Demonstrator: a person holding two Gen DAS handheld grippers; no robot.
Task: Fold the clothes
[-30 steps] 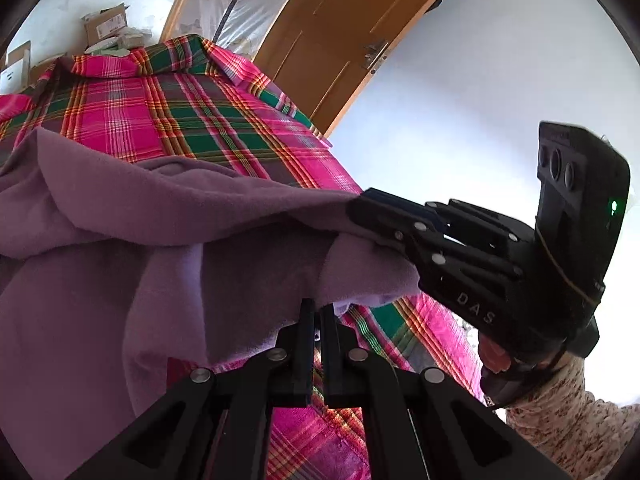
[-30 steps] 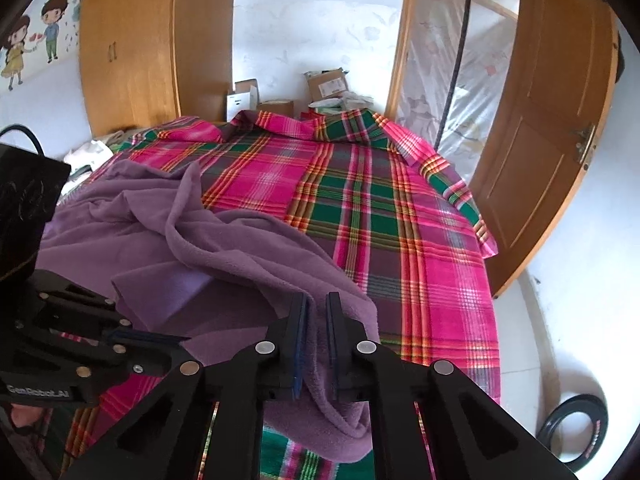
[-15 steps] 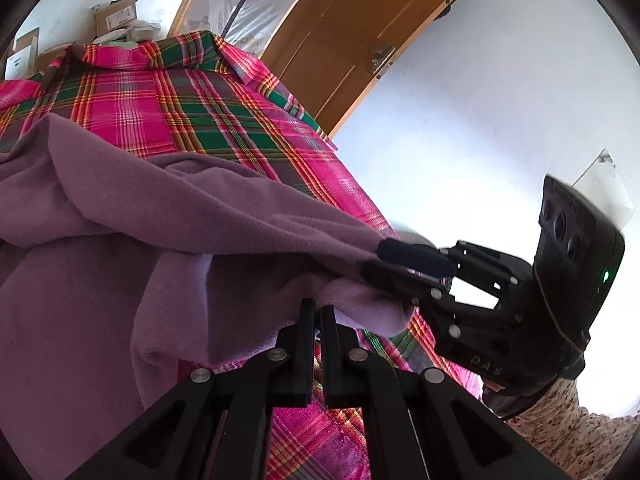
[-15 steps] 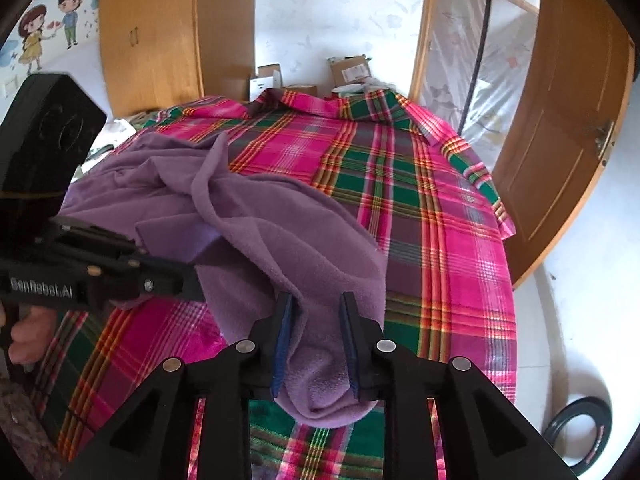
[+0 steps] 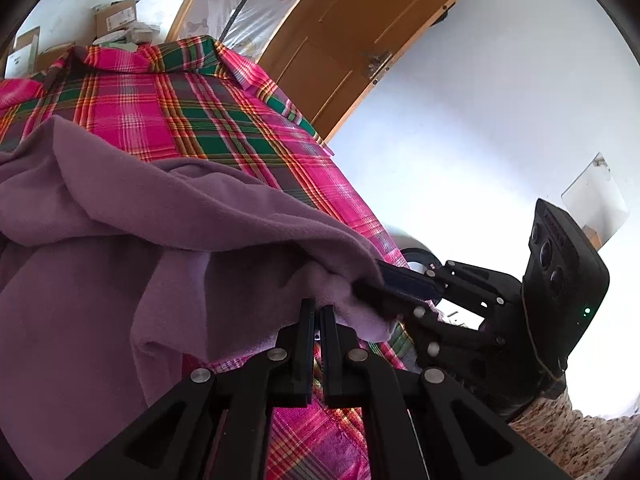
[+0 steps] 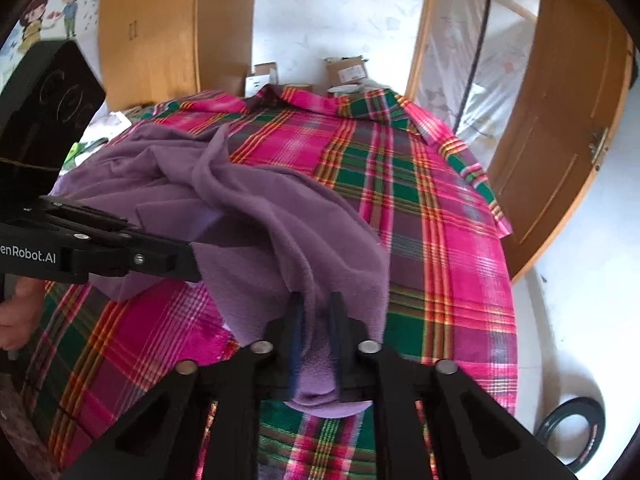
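Left wrist view: left claw [image 5: 318, 312] nearly closed, pinching an edge of the purple garment [image 5: 140, 240], which draped leftward over the plaid bed [image 5: 224, 120]. Right claw [image 5: 384, 284] reached in from the right, gripping the same cloth.

Right wrist view: right claw [image 6: 316, 320] slightly parted around bunched purple fleece [image 6: 280, 220]; left claw [image 6: 192, 260] levelled in from the left.

Left gripper [image 5: 316, 312]: matte black fingers [image 5: 306, 344], silver screws on linkage arms. In right wrist view, its side carries white lettering "enRobot.AI" at 9 o'clock.
Right gripper [image 6: 316, 320]: black, blue pads on inner finger faces; camera block with round lenses and green LED. Floral sleeve [image 5: 568, 436] at 4 o'clock.
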